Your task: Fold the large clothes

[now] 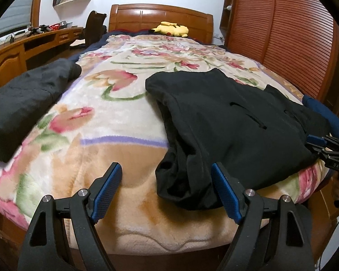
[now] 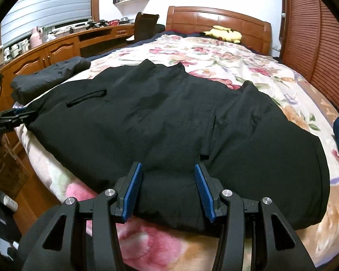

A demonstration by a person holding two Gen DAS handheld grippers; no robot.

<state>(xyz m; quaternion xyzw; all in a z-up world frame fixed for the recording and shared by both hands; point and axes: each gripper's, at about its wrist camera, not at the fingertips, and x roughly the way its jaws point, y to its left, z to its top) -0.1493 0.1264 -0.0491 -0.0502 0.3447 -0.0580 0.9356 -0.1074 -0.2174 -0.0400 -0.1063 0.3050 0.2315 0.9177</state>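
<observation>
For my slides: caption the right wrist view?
Right gripper open over black jacket's near hem on floral blanket.

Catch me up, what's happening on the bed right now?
A person holding two grippers is folding a black jacket spread on the floral blanket. The right gripper sits at the jacket's near hem with fabric between its parted fingers; whether they pinch it is unclear. The left gripper is open over the jacket's bunched corner, gripping nothing. Another dark garment lies off to the side.
</observation>
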